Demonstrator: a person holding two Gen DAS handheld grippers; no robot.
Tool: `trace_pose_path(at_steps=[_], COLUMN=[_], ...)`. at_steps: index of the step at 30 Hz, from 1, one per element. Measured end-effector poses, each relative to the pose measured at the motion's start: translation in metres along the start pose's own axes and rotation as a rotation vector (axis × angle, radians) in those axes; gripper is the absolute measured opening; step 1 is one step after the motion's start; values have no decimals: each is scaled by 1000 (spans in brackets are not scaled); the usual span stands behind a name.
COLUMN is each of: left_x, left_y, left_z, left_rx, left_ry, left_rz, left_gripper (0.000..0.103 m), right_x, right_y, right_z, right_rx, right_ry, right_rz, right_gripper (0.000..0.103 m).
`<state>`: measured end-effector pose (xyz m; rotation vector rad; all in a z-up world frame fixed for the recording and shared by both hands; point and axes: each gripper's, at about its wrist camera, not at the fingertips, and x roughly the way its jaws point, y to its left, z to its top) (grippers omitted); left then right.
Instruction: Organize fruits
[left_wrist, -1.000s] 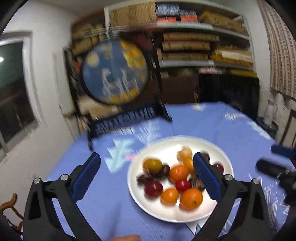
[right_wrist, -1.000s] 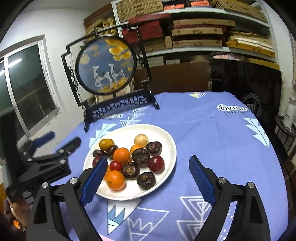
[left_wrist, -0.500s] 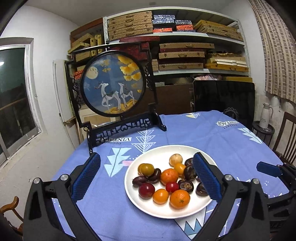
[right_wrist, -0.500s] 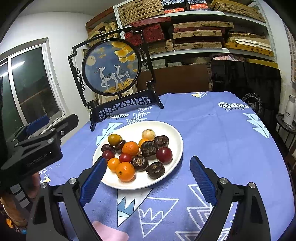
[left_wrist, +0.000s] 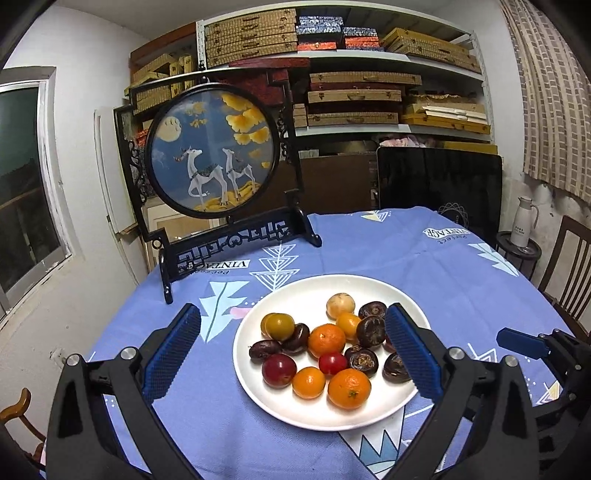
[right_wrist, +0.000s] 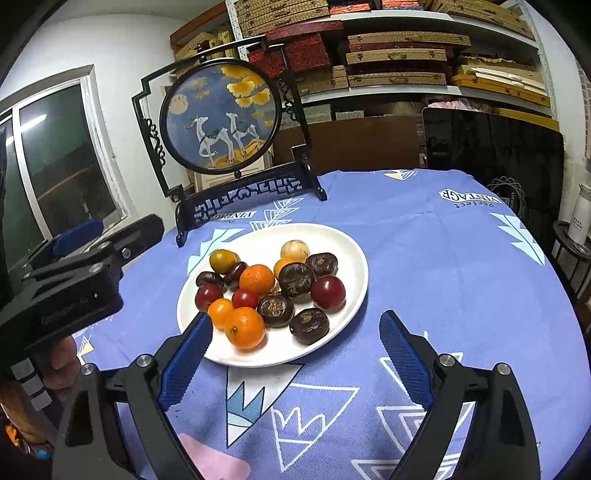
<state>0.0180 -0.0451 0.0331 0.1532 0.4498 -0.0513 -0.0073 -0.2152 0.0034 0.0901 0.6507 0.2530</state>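
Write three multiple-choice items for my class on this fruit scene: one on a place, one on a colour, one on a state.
1. Where does the fruit lie?
A. on a white plate
B. in a basket
C. loose on the cloth

2. What colour is the tablecloth?
A. red
B. blue
C. green

3. How do the right gripper's jaws stand?
A. shut on an orange
B. shut on nothing
C. open, holding nothing

Key:
1 A: all the fruit sits on the white plate.
2 B: the tablecloth is blue with pale patterns.
3 C: the right gripper has its jaws wide apart near the plate's front rim, pressing on nothing.
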Motion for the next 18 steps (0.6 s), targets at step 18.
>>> trace_pose_path(at_steps=[18], left_x=[9], left_y=[3], left_z=[-1], left_rx=[-12], left_ry=[2], left_rz=[-6], left_gripper=[98], right_x=[-1], right_y=[2], right_z=[-2], right_rx=[-34], right_ry=[4], right_rz=[-14], right_gripper=[94])
